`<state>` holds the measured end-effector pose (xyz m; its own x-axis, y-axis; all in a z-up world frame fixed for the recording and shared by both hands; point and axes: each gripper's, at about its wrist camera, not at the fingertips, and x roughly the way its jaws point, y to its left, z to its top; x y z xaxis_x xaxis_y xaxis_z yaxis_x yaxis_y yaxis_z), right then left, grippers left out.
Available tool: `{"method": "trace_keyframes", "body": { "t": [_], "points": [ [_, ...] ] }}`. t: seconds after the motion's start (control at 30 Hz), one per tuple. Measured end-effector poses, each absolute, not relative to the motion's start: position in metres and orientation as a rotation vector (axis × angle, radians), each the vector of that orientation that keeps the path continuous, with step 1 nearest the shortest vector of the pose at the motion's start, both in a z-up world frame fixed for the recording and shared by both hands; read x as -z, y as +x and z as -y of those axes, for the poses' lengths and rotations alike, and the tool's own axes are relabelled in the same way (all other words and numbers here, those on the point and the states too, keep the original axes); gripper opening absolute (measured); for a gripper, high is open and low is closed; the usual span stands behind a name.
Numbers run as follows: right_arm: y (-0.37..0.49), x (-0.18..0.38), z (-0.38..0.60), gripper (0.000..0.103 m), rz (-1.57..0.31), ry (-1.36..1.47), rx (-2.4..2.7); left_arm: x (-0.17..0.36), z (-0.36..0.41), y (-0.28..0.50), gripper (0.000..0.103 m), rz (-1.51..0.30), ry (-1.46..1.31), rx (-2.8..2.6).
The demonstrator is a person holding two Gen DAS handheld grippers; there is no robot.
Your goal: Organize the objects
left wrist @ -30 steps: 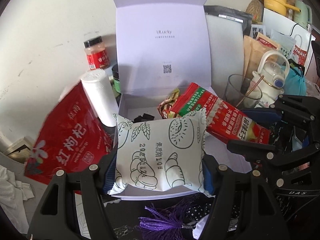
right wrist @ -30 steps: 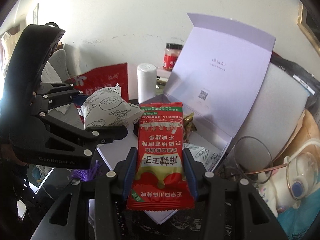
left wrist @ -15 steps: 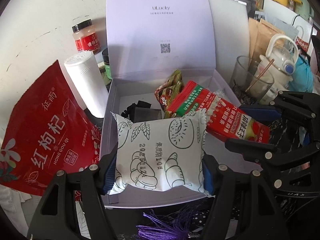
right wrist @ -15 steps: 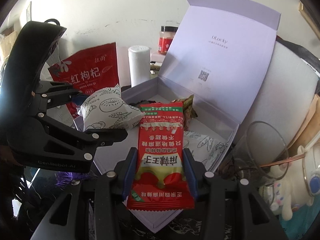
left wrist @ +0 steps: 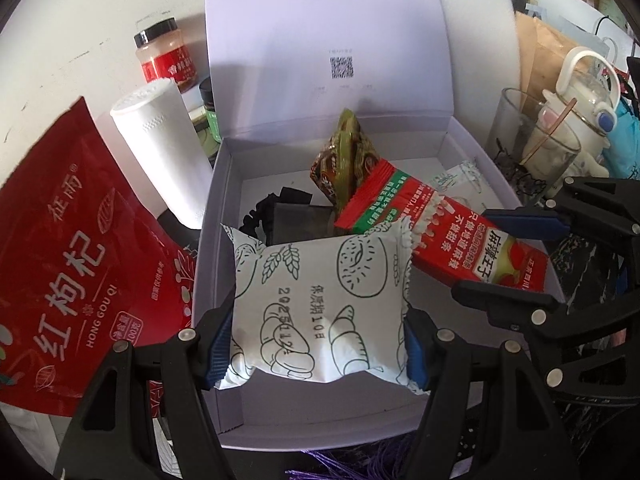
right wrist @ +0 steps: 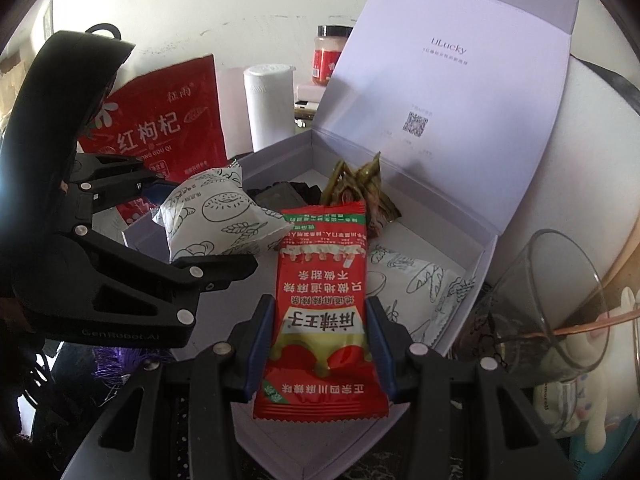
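Note:
My left gripper (left wrist: pixel 318 344) is shut on a white bread packet (left wrist: pixel 320 304) printed with green pastry drawings, held above the near part of an open white gift box (left wrist: pixel 212 240). My right gripper (right wrist: pixel 320 344) is shut on a long red snack packet (right wrist: pixel 322 304), hanging over the box's right half. In the left wrist view the red snack packet (left wrist: pixel 460 240) and the right gripper (left wrist: pixel 516 256) come in from the right. In the right wrist view the left gripper (right wrist: pixel 196 232) carries the bread packet (right wrist: pixel 220 216). Inside the box lie a green-brown wrapped snack (left wrist: pixel 346 164), a dark item (left wrist: pixel 296 218) and another white bread packet (right wrist: pixel 416 284).
Left of the box stand a white cylinder (left wrist: pixel 160 152), a red goji bag (left wrist: pixel 72 264) and a red-labelled jar (left wrist: pixel 166 54). A glass (right wrist: pixel 548 300) with a stick and a white kettle (left wrist: pixel 576 92) crowd the right side. The box lid (left wrist: pixel 328 40) stands upright behind. Purple tassels (left wrist: pixel 340 460) lie in front.
Both grippers have sunk and moved forward toward the box with their packets; the box interior now fills more of both views. Both grips are unchanged.

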<state>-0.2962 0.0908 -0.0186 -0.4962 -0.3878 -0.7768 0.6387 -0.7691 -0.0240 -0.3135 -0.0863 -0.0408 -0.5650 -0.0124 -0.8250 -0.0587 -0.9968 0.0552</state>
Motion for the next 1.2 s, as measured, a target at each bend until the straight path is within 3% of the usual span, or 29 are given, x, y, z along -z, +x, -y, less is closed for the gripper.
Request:
{"method": "trace_keyframes", "body": {
  "t": [0.97,1.2],
  "points": [
    [-0.287,0.011,-0.098,0.048,-0.444,1.059,2.317,0.057,0.094,-0.326,0.066,-0.099,-1.501,-2.831],
    [-0.282,0.009,-0.093,0.033,-0.466,1.037,2.309,0.046,0.086,-0.317,0.067,-0.173,-1.456,-2.853]
  ]
}}
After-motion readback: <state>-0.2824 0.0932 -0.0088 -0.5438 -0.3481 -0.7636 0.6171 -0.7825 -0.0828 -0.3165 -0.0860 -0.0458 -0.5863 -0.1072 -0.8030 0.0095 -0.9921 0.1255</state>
